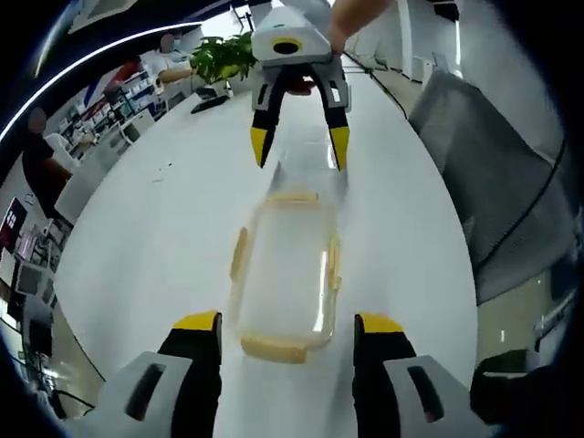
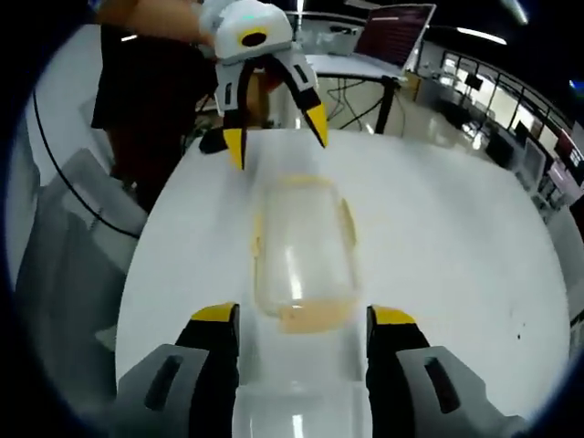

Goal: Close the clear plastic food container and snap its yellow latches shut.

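A clear plastic food container (image 1: 285, 274) with pale yellow latches (image 1: 274, 348) on its sides and ends lies lengthwise on the white table (image 1: 155, 237). My left gripper (image 1: 287, 321) is open, its yellow-tipped jaws flanking the container's near end without touching it. Across from it my right gripper (image 1: 299, 148) hangs open just above the far end, where a second clear plastic piece (image 1: 307, 162) lies. In the right gripper view the container (image 2: 301, 251) sits ahead of my open right gripper (image 2: 304, 316), the clear piece (image 2: 292, 397) lies low between its jaws, and the left gripper (image 2: 276, 139) stands open beyond.
A grey chair (image 1: 493, 182) stands by the table's edge, also seen as the chair (image 2: 73, 246). A person in dark clothes (image 2: 155, 91) stands behind the left gripper. A green plant (image 1: 224, 57) and office desks lie beyond the table's far end.
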